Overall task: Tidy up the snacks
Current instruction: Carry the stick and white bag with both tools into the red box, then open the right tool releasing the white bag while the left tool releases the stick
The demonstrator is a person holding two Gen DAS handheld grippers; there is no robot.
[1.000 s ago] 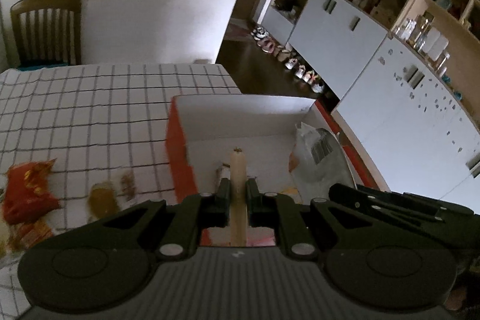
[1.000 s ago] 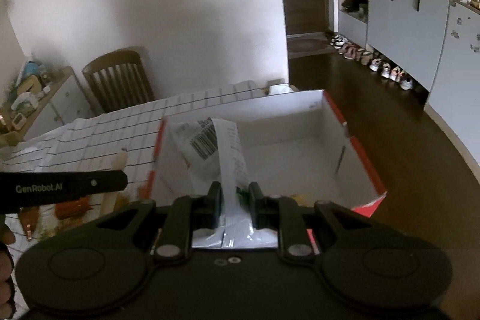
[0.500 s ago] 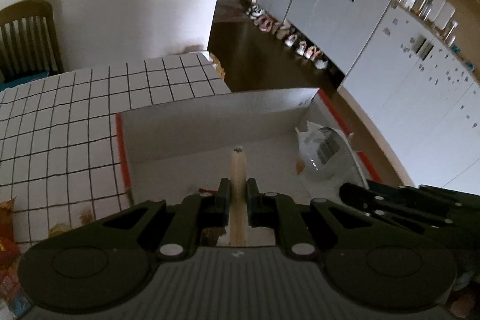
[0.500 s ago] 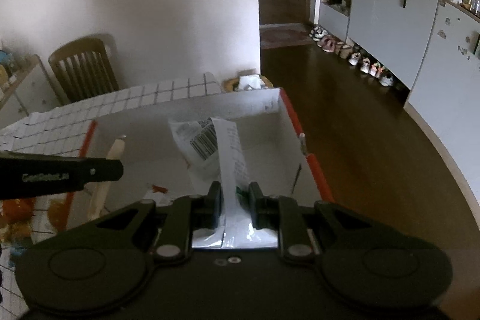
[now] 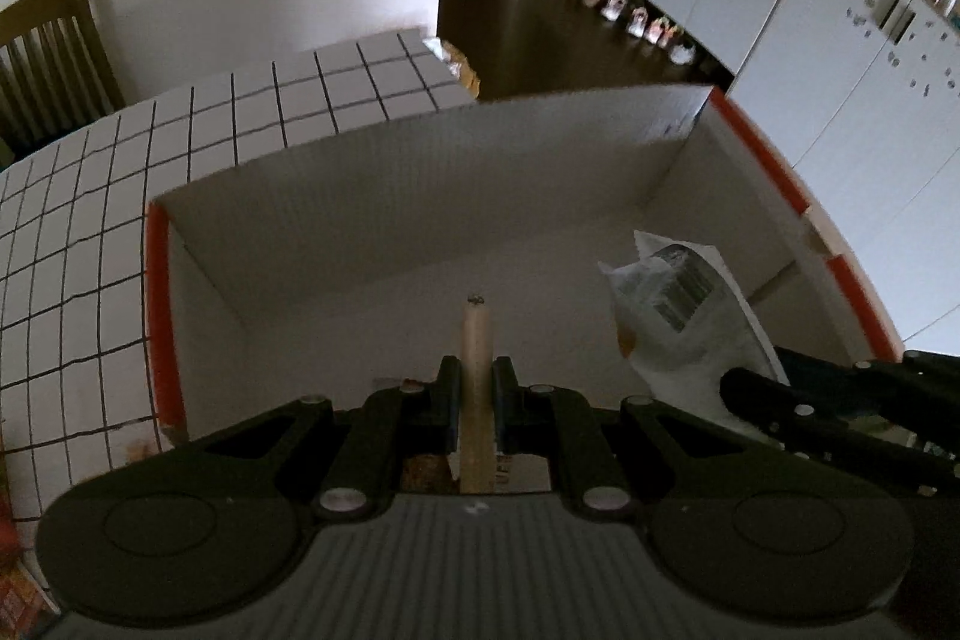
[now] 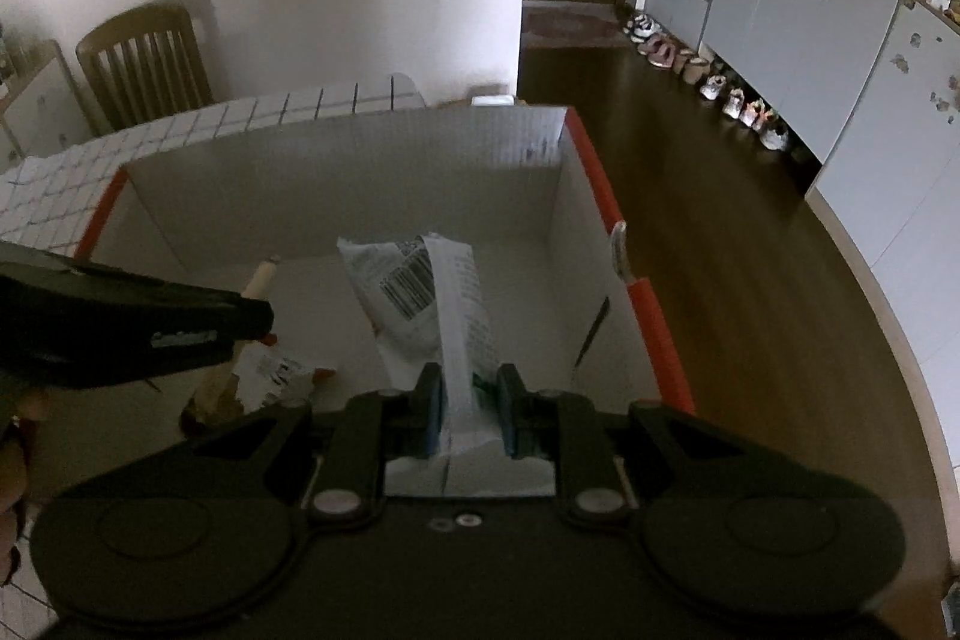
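A white cardboard box with orange rims (image 5: pixel 157 292) (image 6: pixel 645 316) stands open at the table's edge. My left gripper (image 5: pixel 476 370) is shut on a thin beige snack stick (image 5: pixel 475 340) and holds it over the box; the stick's tip also shows in the right wrist view (image 6: pixel 259 280). My right gripper (image 6: pixel 469 388) is shut on a white snack bag with a barcode (image 6: pixel 420 298) and holds it inside the box, to the right of the left gripper. The bag also shows in the left wrist view (image 5: pixel 678 304). Small snack packets (image 6: pixel 276 376) lie on the box floor.
The table has a white checked cloth (image 5: pixel 90 220). A wooden chair (image 6: pixel 147 64) stands behind it by the wall. To the right are dark floor, grey cabinets (image 6: pixel 798 4) and a row of shoes (image 6: pixel 708 82).
Both grippers have moved forward and down over the box with their snacks. The box now fills each view, and the loose snacks on the cloth have left the left wrist view.
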